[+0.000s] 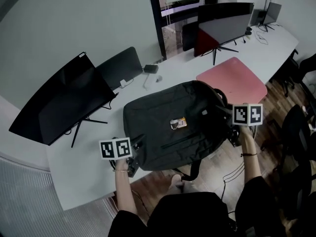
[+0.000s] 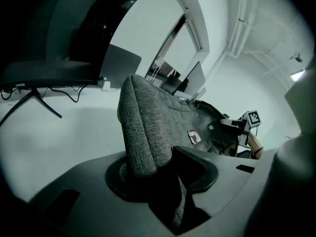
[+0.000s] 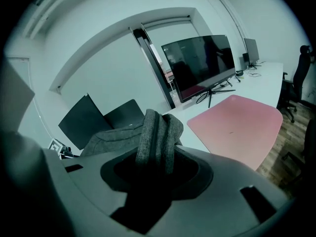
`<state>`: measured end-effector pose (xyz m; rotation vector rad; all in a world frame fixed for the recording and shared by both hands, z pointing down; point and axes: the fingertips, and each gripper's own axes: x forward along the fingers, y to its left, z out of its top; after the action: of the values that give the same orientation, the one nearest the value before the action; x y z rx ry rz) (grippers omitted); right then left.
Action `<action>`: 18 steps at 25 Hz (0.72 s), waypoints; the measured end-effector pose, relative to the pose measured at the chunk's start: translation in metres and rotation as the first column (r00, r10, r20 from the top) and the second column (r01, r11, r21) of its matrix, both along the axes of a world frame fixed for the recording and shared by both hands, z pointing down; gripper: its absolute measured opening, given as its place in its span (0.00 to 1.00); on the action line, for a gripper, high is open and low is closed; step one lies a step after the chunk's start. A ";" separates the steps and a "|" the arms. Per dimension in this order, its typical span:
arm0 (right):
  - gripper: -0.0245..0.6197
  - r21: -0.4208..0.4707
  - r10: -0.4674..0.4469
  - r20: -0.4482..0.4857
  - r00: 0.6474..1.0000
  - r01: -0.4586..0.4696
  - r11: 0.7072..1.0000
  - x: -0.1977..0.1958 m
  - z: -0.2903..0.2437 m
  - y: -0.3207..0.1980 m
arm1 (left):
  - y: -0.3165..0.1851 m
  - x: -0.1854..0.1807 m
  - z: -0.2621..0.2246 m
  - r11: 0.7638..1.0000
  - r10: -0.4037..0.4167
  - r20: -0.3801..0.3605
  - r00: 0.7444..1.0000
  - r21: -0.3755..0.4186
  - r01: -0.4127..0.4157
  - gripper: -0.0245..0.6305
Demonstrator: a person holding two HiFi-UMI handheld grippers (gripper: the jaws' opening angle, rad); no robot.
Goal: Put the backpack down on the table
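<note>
- Your left tool [image 2: 158, 179] is clamped on a fold of grey fabric at one end of the backpack [image 2: 148, 117]. The fold stands upright between the jaws.
- Your right tool [image 3: 155, 174] is likewise closed on the bag, pinching a bunched fold (several layers pressed together) at its opposite end.
- In the head view, the two tools hold the backpack between them, left tool [image 1: 133, 159] at its near-left corner and right tool [image 1: 231, 132] at its right side.
- The bag lies front-up, with a small label [image 1: 178, 124] near the middle of its face.
- The backpack is over the near edge of the white counter [image 1: 84, 181], and its near side overhangs the wooden floor [image 1: 148, 181].
- A strap [image 1: 195, 169] dangles from that near side.
- You cannot tell from these views whether its underside touches the counter.
- A pink mat [image 1: 234, 80] lies on the counter just beyond the bag's far-right corner.
- A dark monitor [image 1: 59, 100] stands to the left, a smaller dark screen [image 1: 121, 65] behind it, and another monitor [image 1: 222, 23] farther back.
</note>
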<state>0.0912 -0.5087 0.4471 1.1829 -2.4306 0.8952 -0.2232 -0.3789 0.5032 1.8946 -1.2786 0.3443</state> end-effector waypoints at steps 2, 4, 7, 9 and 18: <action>0.28 -0.020 -0.003 -0.010 1.000 0.002 1.000 -0.004 0.009 -0.010 | -0.009 -0.003 0.008 1.000 0.001 -0.005 1.000 -0.023 -0.001 0.28; 0.28 -0.026 -0.004 -0.017 1.000 0.004 1.000 -0.006 0.016 -0.023 | -0.019 -0.004 0.016 0.999 -0.004 -0.011 1.000 -0.035 0.004 0.28; 0.28 -0.026 -0.008 -0.014 1.000 0.008 1.000 -0.013 0.024 -0.039 | -0.033 -0.010 0.026 0.999 -0.022 -0.014 1.000 -0.041 0.021 0.28; 0.28 -0.042 -0.006 -0.025 1.000 0.005 0.999 -0.016 0.031 -0.049 | -0.042 -0.013 0.031 0.998 -0.020 -0.017 1.000 -0.059 0.019 0.28; 0.28 -0.093 -0.014 -0.057 0.998 0.009 0.996 -0.026 0.064 -0.072 | -0.058 -0.020 0.064 0.991 -0.039 -0.037 0.999 -0.126 0.034 0.28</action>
<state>0.0652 -0.5811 0.5110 1.1449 -2.3224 0.9461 -0.2437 -0.4369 0.5673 1.7617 -1.2348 0.3578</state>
